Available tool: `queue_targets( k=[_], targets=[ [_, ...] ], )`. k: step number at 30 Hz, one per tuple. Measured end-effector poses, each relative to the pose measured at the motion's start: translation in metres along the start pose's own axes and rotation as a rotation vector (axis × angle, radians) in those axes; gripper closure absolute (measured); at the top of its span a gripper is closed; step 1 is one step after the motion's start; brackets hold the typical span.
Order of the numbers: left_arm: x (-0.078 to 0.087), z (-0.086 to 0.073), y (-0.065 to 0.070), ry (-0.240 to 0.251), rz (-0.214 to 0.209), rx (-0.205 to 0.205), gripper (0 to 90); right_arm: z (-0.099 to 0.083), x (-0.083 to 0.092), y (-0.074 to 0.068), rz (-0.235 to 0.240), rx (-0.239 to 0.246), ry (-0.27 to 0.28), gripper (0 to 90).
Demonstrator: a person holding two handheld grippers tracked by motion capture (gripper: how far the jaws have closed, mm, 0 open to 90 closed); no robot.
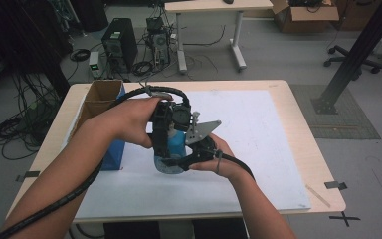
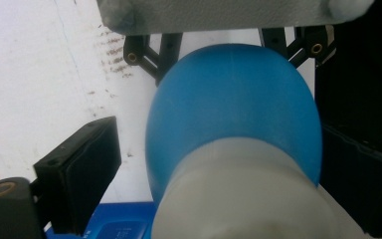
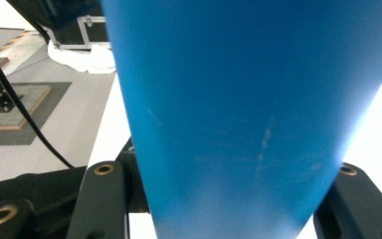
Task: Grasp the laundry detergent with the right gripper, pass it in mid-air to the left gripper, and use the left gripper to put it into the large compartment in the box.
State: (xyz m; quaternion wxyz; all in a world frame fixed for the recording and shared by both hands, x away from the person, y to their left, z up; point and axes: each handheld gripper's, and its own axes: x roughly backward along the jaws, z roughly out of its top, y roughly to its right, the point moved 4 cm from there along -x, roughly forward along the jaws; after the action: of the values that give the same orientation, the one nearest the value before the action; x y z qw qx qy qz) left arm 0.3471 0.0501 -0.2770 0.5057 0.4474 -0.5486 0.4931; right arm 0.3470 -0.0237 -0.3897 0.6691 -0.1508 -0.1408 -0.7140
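A blue bottle (image 1: 175,143) with a pale whitish top stands at the middle of the white sheet (image 1: 263,149). My right gripper (image 1: 181,162) comes in from the right and is shut on the bottle's blue body (image 3: 248,124), which sits between its jaws (image 3: 231,199). My left gripper (image 1: 170,148) hangs over the bottle from the left. In the left gripper view the whitish top and blue shoulder (image 2: 234,109) lie between its jaws (image 2: 224,134). A gap shows between its left pad (image 2: 82,174) and the bottle, so it is open.
An open cardboard box with blue sides (image 1: 102,99) stands at the table's left, close to my left forearm. The wooden table edge (image 1: 318,149) borders the sheet. Computers, cables, another desk and an office chair stand on the floor beyond.
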Motion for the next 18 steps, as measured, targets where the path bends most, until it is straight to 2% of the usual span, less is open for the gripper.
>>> queue_targets(
  k=[18],
  targets=[
    [-0.0018, -0.0007, 0.0000, -0.016, 0.029, -0.004, 17.3, 0.0026, 0.0000, -0.0006, -0.003, -0.004, 0.005, 45.6]
  ],
)
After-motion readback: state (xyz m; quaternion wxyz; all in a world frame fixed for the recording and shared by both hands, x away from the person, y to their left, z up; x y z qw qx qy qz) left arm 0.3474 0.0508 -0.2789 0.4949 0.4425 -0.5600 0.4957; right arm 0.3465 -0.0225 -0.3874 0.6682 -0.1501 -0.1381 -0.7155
